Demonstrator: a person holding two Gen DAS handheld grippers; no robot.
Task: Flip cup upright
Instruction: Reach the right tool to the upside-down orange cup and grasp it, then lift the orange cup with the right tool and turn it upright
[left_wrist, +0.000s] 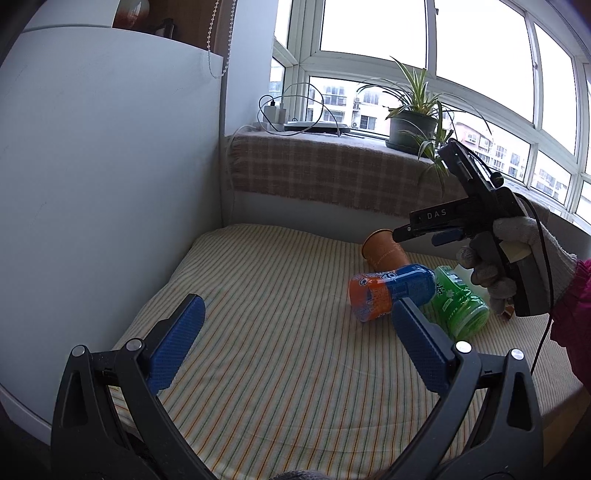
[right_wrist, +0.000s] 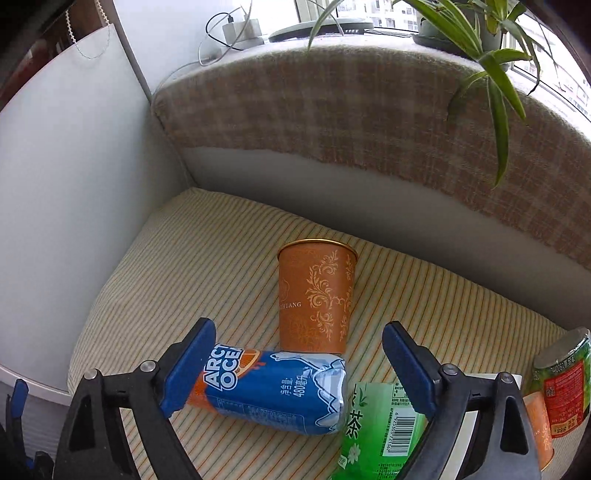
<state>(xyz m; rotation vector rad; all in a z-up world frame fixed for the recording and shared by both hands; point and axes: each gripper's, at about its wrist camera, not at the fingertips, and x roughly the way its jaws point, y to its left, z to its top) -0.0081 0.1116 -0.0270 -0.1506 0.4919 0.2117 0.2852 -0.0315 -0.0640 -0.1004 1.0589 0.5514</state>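
Note:
An orange paper cup (right_wrist: 317, 300) with a gold floral print lies on its side on the striped cushion (right_wrist: 207, 251), mouth towards the back wall. It also shows in the left wrist view (left_wrist: 384, 251). My right gripper (right_wrist: 295, 365) is open and empty, above and just in front of the cup's base; in the left wrist view it (left_wrist: 424, 236) hovers over the cup, held by a gloved hand. My left gripper (left_wrist: 295, 321) is open and empty, well in front of the cup and apart from it.
A blue and orange bottle (right_wrist: 273, 391) and a green tea bottle (right_wrist: 373, 432) lie against the cup's base. A red-labelled container (right_wrist: 557, 380) stands at the right. A white wall (left_wrist: 110, 184) bounds the left, a plaid-covered sill (left_wrist: 332, 173) with a potted plant (left_wrist: 412, 125) the back.

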